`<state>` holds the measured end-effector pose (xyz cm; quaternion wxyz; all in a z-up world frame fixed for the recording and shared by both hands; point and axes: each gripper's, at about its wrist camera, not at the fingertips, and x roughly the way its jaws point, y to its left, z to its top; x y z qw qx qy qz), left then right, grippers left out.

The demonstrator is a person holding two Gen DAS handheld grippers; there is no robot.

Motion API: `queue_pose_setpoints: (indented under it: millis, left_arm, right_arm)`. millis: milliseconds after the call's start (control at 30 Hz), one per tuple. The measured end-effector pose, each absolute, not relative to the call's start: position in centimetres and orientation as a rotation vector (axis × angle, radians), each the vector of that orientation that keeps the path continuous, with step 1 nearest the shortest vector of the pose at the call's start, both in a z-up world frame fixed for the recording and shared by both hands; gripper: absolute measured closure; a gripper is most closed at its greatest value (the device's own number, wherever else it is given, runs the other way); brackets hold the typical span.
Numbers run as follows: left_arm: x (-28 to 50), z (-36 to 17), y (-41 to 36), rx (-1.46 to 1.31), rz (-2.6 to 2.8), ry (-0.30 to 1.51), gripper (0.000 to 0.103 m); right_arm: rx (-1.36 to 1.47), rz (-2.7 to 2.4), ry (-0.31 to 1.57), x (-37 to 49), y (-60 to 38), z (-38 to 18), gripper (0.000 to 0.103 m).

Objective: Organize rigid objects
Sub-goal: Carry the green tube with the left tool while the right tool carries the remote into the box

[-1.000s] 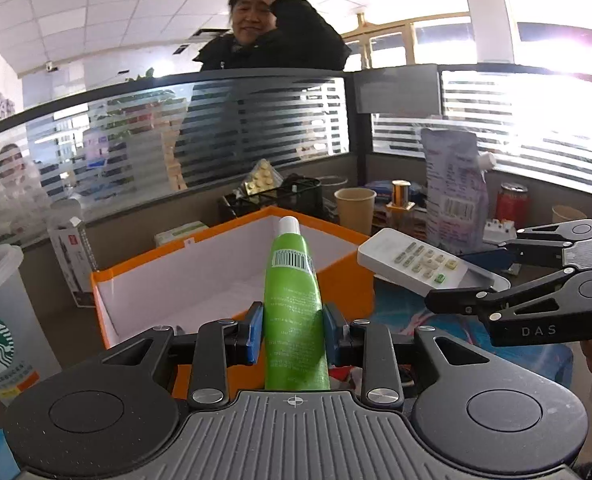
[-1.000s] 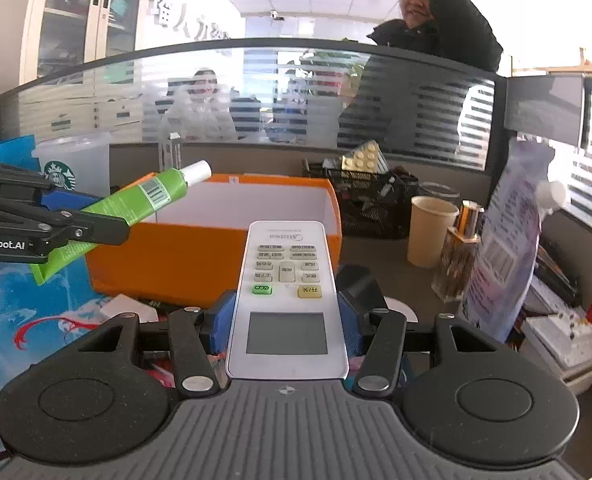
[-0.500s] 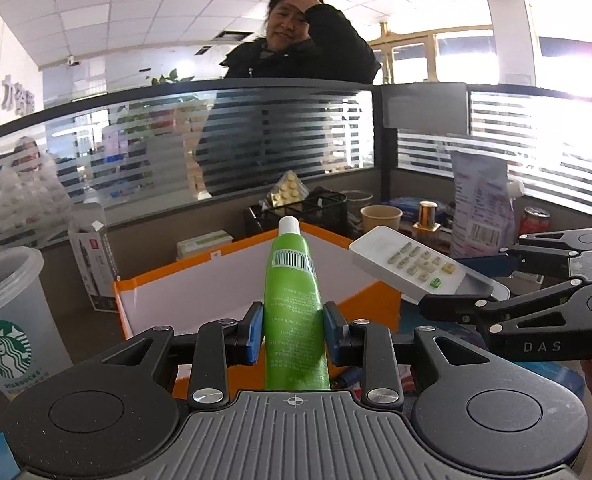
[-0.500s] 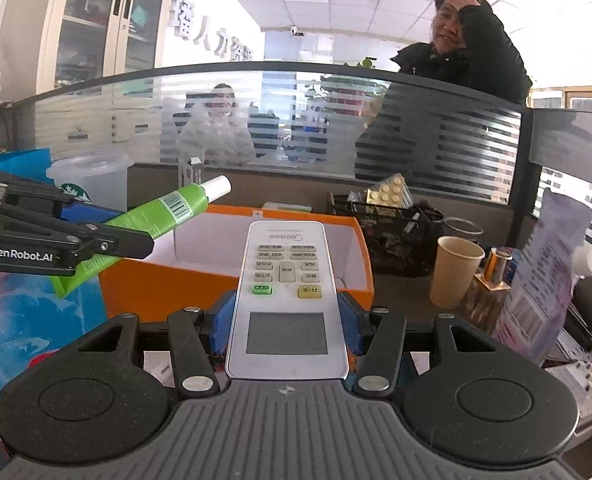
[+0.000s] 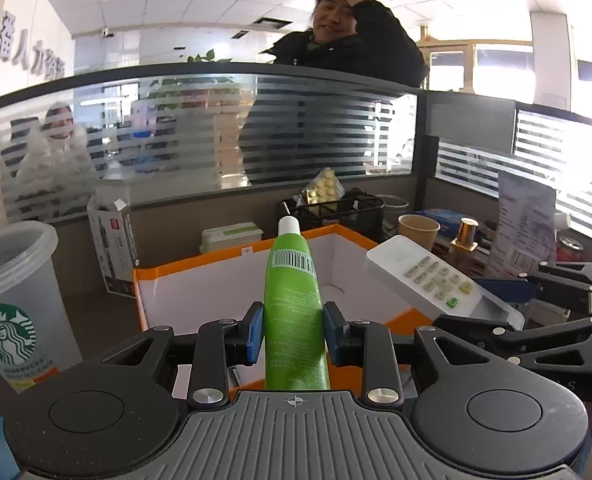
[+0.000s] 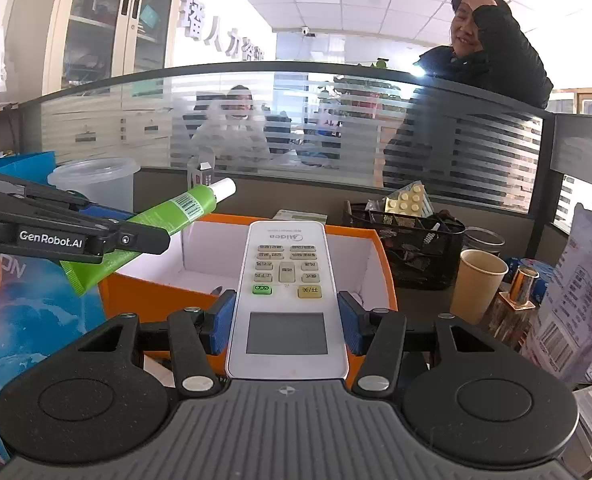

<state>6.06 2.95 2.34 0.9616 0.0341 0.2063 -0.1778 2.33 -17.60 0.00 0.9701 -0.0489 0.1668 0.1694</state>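
Observation:
My left gripper [image 5: 293,332] is shut on a green tube [image 5: 294,304] with a white cap, held above the near wall of an open orange box [image 5: 183,276] with a white inside. My right gripper [image 6: 287,318] is shut on a white remote control [image 6: 287,280], held over the same box [image 6: 380,264] from its near right side. The remote also shows at the right in the left wrist view [image 5: 432,276], and the tube at the left in the right wrist view [image 6: 167,216]. Both items hang in the air, apart from each other.
A Starbucks plastic cup [image 5: 11,304] stands left of the box. Behind it are a black mesh organiser [image 6: 408,236] with pill blisters, a paper cup [image 6: 480,280], a gold-capped bottle [image 6: 516,300] and a printed pouch [image 6: 572,304]. A glass partition runs along the back.
Both grippers have risen and tilted up a little with their items still held. The box now sits lower in both views.

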Motion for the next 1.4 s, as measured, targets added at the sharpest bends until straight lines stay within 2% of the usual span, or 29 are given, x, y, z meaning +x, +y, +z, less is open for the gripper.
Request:
queue_pose_setpoints:
  millis: [600, 1400]
  left_arm:
    - [11.3, 2.2, 3.4, 0.014, -0.309, 0.471, 0.074]
    - [17.2, -2.0, 4.5, -0.022, -0.201, 0.642, 0.074]
  right_arm:
    - [-0.081, 0.376, 0.324, 8.0, -16.2, 1.0, 0.053]
    - [-0.148, 0.379, 0.48, 16.8, -14.7, -2.0, 0.053]
